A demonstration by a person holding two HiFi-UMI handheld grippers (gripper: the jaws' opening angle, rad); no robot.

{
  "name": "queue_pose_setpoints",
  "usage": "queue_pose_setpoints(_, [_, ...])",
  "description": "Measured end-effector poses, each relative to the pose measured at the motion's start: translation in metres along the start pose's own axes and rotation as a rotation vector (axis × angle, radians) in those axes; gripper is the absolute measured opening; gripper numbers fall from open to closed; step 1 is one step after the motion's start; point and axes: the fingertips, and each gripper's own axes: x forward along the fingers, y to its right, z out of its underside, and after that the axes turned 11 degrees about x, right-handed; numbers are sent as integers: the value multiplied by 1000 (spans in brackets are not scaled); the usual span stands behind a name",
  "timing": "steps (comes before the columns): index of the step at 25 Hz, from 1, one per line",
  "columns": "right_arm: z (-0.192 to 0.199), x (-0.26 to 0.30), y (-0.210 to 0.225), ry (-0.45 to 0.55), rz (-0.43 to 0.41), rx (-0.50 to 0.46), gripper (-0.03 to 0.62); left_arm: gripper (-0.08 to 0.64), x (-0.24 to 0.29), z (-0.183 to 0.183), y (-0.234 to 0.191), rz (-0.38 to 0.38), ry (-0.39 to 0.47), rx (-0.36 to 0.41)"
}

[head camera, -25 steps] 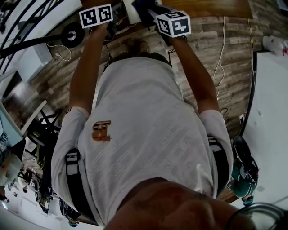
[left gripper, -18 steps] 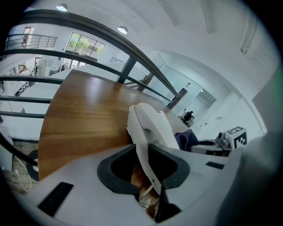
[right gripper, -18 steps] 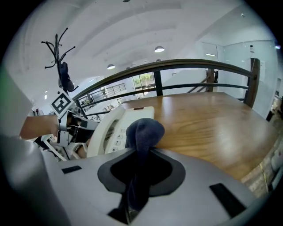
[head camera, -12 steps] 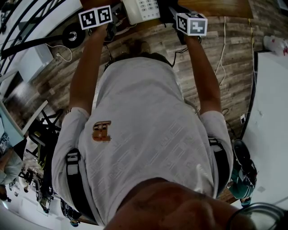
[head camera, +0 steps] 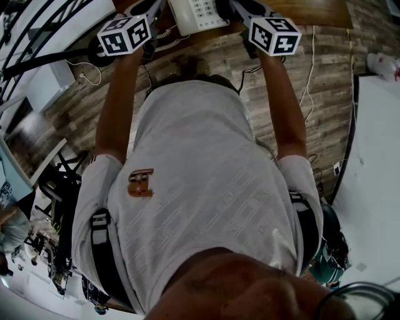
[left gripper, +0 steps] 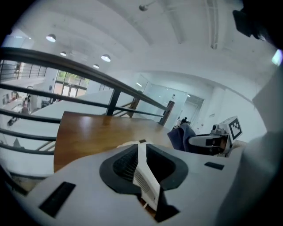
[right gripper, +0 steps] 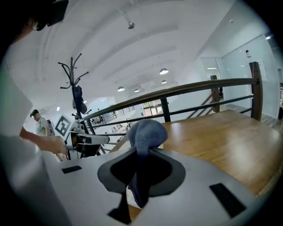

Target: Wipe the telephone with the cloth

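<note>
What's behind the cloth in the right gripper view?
Wooden table and a black railing beyond it. The cloth hides the stretch of table right behind it, so anything lying there can't be seen.

Grey T-shirt (head camera: pixel 206 162), orange logo (head camera: pixel 140 182), black straps (head camera: pixel 102 240); marker cubes (head camera: pixel 125 34) on left gripper (left gripper: pixel 142 174), right gripper (right gripper: pixel 139 174).

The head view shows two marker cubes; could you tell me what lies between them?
The white telephone lies between the left cube and right cube in the head view.
</note>
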Motion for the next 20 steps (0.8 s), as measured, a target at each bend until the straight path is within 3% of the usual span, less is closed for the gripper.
queue_pose_setpoints(8, [-61, -4, -60, 187, -152, -93, 72, 38, -15, -83, 50, 31, 220, 255])
queue_pose_setpoints(15, [-102, -29, -107, 348, -236, -196, 72, 23, -37, -130, 76, -2, 373, 388])
queue_pose_setpoints(20, [-114, -49, -129, 450, -287, -248, 72, 19, -53, -152, 86, -29, 476, 432])
